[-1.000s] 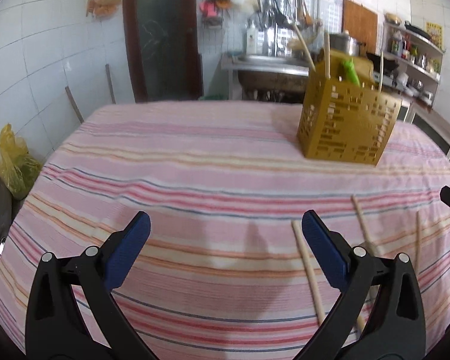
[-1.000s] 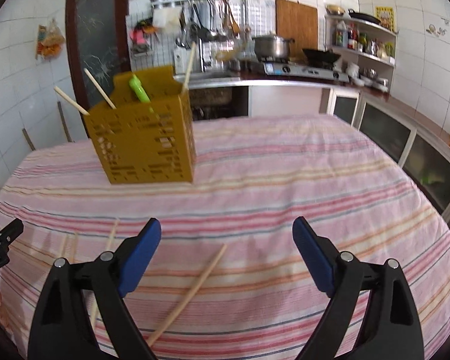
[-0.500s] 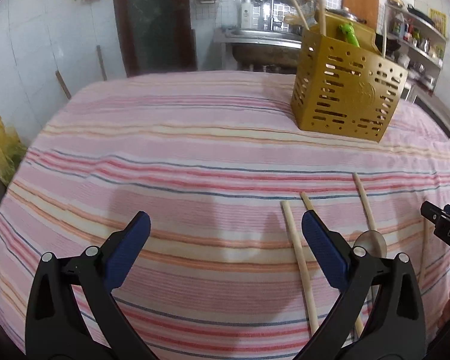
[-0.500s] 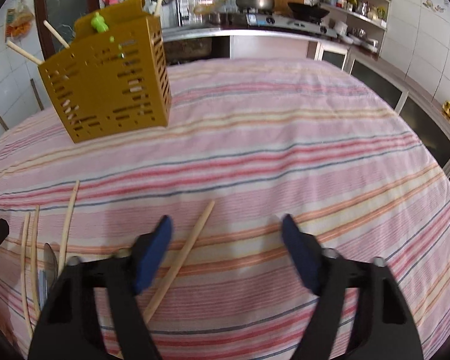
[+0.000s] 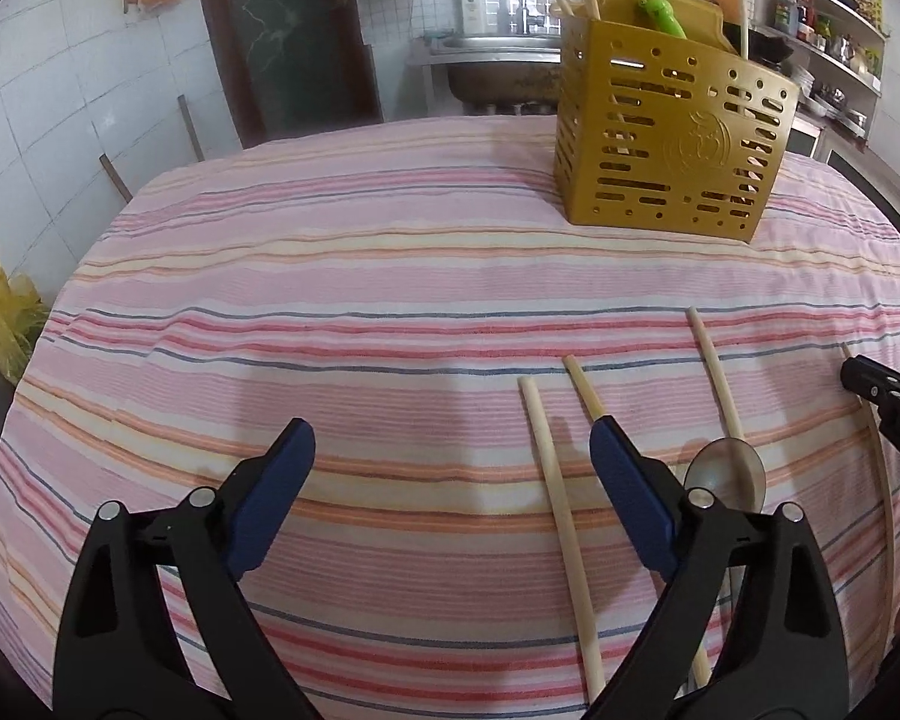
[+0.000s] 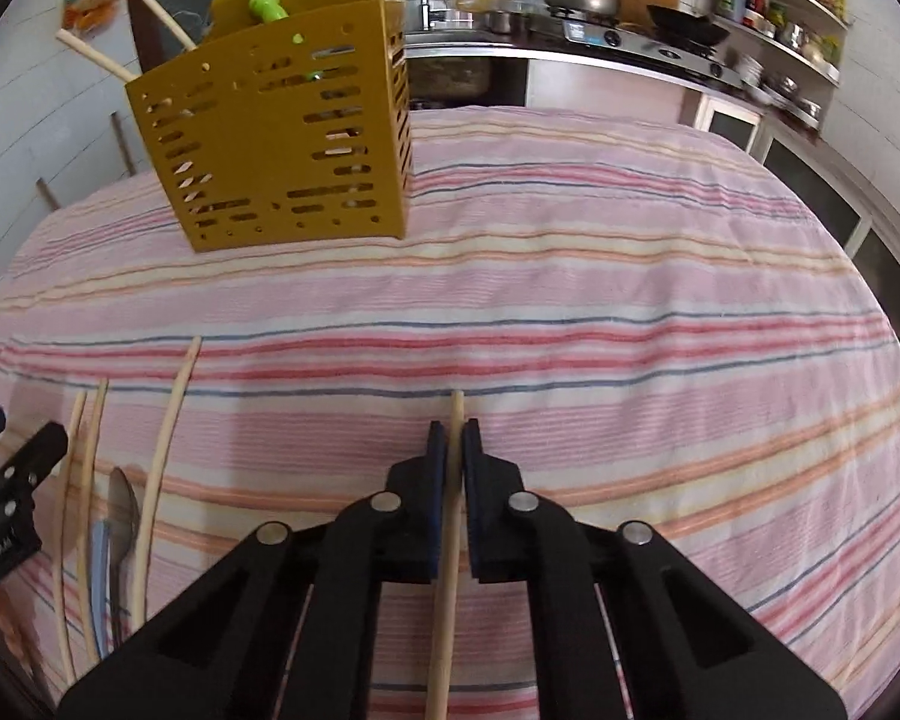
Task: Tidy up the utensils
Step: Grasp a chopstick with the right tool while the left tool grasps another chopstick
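My right gripper (image 6: 455, 438) is shut on a pale wooden chopstick (image 6: 444, 600) that lies on the striped cloth, its tip poking out past the blue pads. My left gripper (image 5: 450, 438) hangs low over the cloth, still wide, and its jaws are closing with the pads touching nothing. One loose chopstick (image 5: 561, 516) lies just inside its right finger. Another chopstick (image 5: 717, 378) and a metal spoon (image 5: 729, 468) lie to the right. A gold perforated utensil holder (image 5: 666, 138) (image 6: 270, 144) stands at the far side with chopsticks and a green-handled item in it.
A pink striped cloth (image 5: 330, 300) covers the whole round table. In the right wrist view, three loose chopsticks (image 6: 162, 450) and the spoon (image 6: 123, 516) lie at the left. A yellow bag (image 5: 6, 312) sits beyond the table's left edge. A kitchen counter and shelves stand behind.
The right jaws have gone from wide open to shut on the chopstick. Both grippers have sunk toward the cloth and tipped downward. The left jaws have narrowed slightly.
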Demonstrator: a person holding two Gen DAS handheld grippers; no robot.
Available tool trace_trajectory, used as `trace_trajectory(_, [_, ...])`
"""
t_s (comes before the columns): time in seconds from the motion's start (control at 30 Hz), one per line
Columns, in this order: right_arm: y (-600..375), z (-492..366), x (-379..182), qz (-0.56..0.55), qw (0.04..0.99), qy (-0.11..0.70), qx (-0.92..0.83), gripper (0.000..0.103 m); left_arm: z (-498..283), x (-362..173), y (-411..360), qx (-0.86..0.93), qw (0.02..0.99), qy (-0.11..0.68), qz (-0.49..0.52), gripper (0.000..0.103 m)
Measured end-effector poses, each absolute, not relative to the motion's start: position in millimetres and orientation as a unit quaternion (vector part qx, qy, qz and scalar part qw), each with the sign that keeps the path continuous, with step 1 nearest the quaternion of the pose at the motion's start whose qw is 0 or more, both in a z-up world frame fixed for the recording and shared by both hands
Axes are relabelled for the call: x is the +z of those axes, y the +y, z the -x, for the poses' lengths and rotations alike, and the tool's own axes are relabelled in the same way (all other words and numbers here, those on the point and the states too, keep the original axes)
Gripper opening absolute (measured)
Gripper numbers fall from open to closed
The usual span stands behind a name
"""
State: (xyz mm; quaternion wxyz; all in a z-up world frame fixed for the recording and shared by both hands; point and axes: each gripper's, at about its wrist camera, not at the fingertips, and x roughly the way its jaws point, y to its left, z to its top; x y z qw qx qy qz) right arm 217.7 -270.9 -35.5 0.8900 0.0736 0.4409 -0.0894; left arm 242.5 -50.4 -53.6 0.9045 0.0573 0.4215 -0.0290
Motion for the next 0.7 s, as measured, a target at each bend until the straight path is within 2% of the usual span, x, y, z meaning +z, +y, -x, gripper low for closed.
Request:
trace_trajectory(0.07, [-274.3,-216.6,-36.6,-0.079,0.889,0.442,-0.086,0.006,-244.8,-57.1,-52.5,-0.032,0.9,0.431,-0.055,0.084])
trace_trajectory(0.2, [-278.2,-214.3,-38.5,-0.092,0.89,0.439,-0.082,0.007,-251.0,-67.4,-57.4,-0.039,0.889,0.453,-0.054,0.067])
trace_trajectory(0.27, [-278.8,-214.1,-39.2,-0.094,0.89,0.438,-0.082,0.007,-250.9,-68.4,-59.5,-0.037,0.891,0.45,-0.053,0.064])
trace_trajectory(0.57, [-284.6,-214.0,-39.4,-0.107,0.891,0.434,-0.081,0.007,-261.0,-66.2,-71.8,-0.042,0.887,0.455,-0.058,0.026])
trace_trajectory(0.63, [-285.1,-213.2,-38.8,-0.109,0.892,0.431,-0.08,0.007,-261.5,-63.3,-74.5,-0.045,0.887,0.456,-0.06,0.008])
trace_trajectory(0.7, [-284.3,-211.7,-36.5,-0.107,0.895,0.426,-0.08,0.006,-261.7,-61.6,-76.0,-0.045,0.886,0.457,-0.059,0.007])
